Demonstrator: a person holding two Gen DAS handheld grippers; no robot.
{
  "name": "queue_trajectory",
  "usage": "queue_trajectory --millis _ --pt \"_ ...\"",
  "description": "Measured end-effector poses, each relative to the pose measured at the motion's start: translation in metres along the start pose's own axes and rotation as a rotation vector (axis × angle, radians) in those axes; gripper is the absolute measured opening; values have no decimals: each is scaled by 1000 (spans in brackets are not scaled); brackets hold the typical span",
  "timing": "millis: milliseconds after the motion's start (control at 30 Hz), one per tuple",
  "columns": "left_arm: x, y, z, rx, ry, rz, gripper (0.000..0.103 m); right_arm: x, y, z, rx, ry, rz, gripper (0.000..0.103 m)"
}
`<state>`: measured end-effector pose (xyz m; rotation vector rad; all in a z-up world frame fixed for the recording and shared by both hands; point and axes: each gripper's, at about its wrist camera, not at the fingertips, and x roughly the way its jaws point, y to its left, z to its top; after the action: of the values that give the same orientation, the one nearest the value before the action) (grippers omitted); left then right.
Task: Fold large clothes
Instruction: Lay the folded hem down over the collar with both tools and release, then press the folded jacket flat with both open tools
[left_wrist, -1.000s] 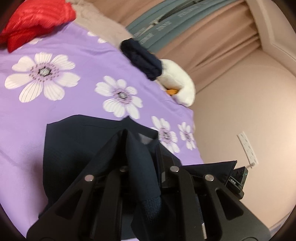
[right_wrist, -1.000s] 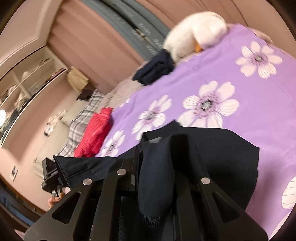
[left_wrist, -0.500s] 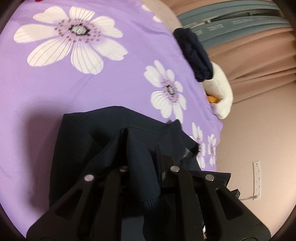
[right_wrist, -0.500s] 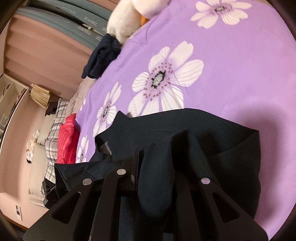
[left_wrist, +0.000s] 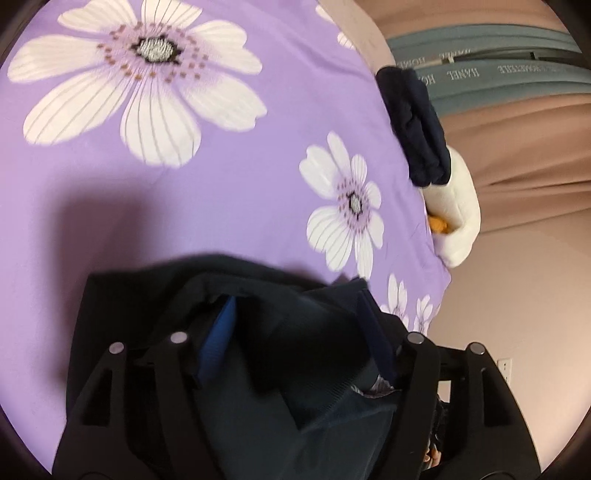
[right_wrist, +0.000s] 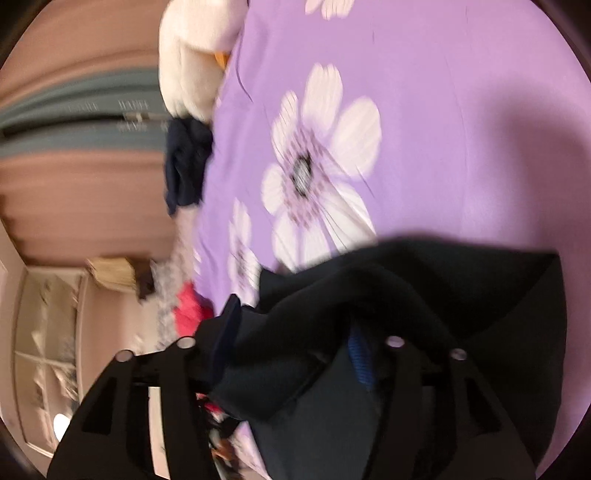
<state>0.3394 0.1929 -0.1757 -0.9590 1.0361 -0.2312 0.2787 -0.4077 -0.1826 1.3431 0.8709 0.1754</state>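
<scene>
The purple flowered bedspread (left_wrist: 229, 206) fills both views and gives you a broad, flat surface, so let the fold settle onto it rather than dropping it from height. The dark garment (left_wrist: 155, 295) lies at the near edge of the bed with its doubled part heaped under both tools; in the right wrist view it (right_wrist: 498, 295) spreads flat toward the right with one clean corner showing. This looks like the release at the end of a fold.

Your left gripper (left_wrist: 291, 332) has its jaws opening, with a ridge of cloth between the fingers but no longer pinched; the blue pad on one finger shows clear of the fabric. Your right gripper (right_wrist: 291, 343) is opening the same way, a fat roll of cloth loose between its fingers.

To do this well, open fully before you pull back, then draw both tools straight away along their own line so no finger snags the top layer. Take both out together so the edge stays even. The bunched ridge will likely want smoothing afterwards.

Far off at the bed's edge sit a small navy bundle (left_wrist: 417, 125) and a white plush toy (left_wrist: 458, 214), well apart from your work.
</scene>
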Motion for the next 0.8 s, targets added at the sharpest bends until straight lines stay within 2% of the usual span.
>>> queue_trajectory --millis 67,133,200,267,367,533,600,700,800 --pt "-4 -4 7 21 -46 15 71 -8 3 8 2 -47 18 62" --pt "-14 -5 16 39 -113 43 78 -15 7 14 -34 -97 2 62" --pt "-26 -3 21 41 -164 60 81 -22 19 15 -129 -147 -52 62" --pt "-33 1 22 51 -164 66 81 -20 39 8 -292 -143 -111 62" --pt "-36 0 10 133 -121 81 81 0 71 -21 -588 -47 -178 62" --pt "-34 -15 -42 348 -37 114 83 75 120 -113 -1124 211 -284 62" --pt "-38 -20 -65 433 -24 118 87 101 126 -138 -1252 275 -315 62" --pt "-43 -23 -89 499 -9 104 90 146 129 -171 -1448 344 -391 62" --pt "-48 -20 -110 534 3 97 91 181 129 -183 -1581 408 -437 62"
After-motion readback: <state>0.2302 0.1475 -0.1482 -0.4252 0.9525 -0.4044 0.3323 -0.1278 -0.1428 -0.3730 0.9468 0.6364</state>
